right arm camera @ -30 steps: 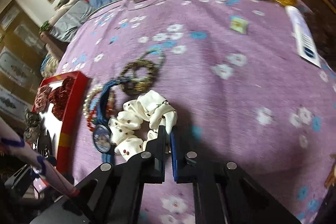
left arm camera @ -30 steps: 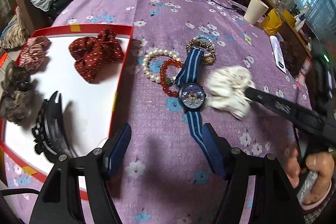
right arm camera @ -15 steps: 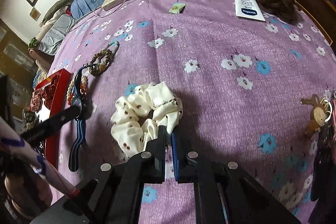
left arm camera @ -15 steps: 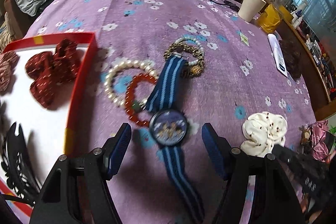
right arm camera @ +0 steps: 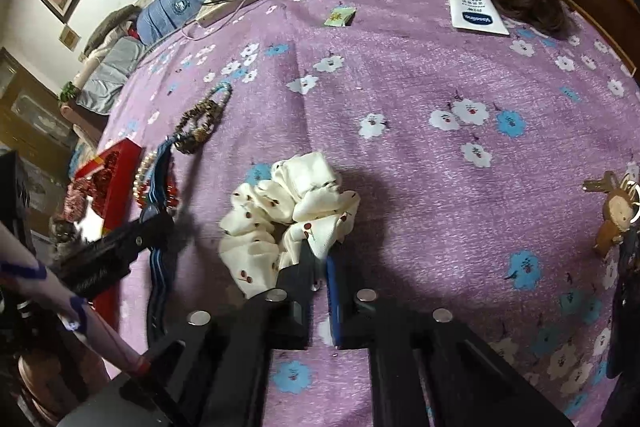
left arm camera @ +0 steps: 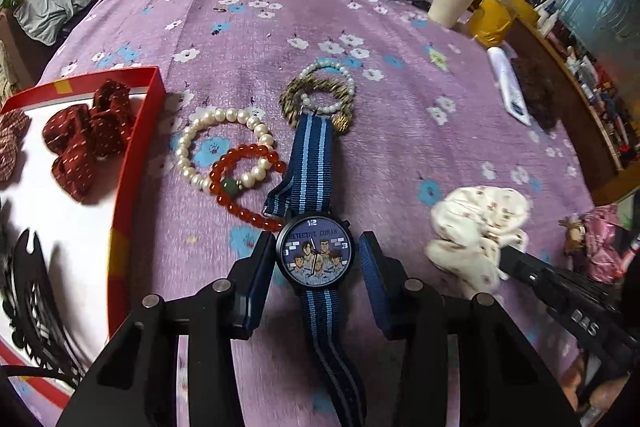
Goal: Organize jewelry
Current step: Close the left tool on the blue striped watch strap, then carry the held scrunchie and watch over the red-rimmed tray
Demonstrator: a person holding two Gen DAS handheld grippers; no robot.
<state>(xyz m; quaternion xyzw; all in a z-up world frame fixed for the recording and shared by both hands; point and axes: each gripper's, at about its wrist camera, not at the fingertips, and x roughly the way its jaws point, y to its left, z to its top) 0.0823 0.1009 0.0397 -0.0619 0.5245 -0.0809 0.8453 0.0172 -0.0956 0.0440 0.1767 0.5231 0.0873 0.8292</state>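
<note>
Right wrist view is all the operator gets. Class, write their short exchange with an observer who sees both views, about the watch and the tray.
Operator: Has the left gripper got the watch?
Observer: Not yet. The left gripper straddles the watch face; its jaws have just been closing, with a gap on one side.
Operator: What's deep in the tray?
Observer: A black hair clip lies in the red tray.
</note>
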